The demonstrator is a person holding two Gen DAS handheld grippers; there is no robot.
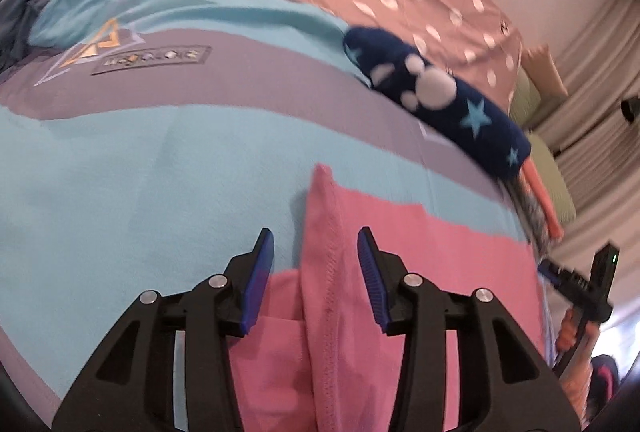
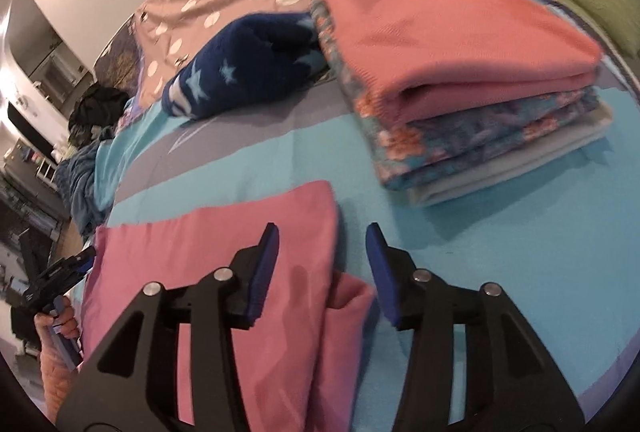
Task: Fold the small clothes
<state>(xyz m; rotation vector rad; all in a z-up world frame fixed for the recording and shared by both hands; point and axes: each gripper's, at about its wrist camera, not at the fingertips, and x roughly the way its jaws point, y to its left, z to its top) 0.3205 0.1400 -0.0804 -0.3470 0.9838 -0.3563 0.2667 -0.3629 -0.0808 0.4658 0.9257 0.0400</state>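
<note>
1. Your left claw stands partly open over the pink garment. A raised, stitched fold of that cloth runs up between its blue pads, but neither pad presses on it, so nothing is gripped.
2. Your right claw is likewise partly open and holds nothing. Its left pad hangs over the pink garment, its right pad over the bare turquoise bedcover, with a rolled pink edge lying between them.
3. The pink garment lies flat on the bed near its front edge, just in front of both claws. A stack of folded clothes, coral knit on top, sits farther back toward the right side, with a navy star-print fleece piece beside it.
4. By my reading, you are mid-fold on the pink piece, with both claws let go of it.
5. The next move likely calls for closing each claw on its side of the garment and carrying the cloth over evenly, then moving it to the stack.
6. The bedcover carries a triangular emblem with a small lettered strip; the writing is too blurred to read.
</note>
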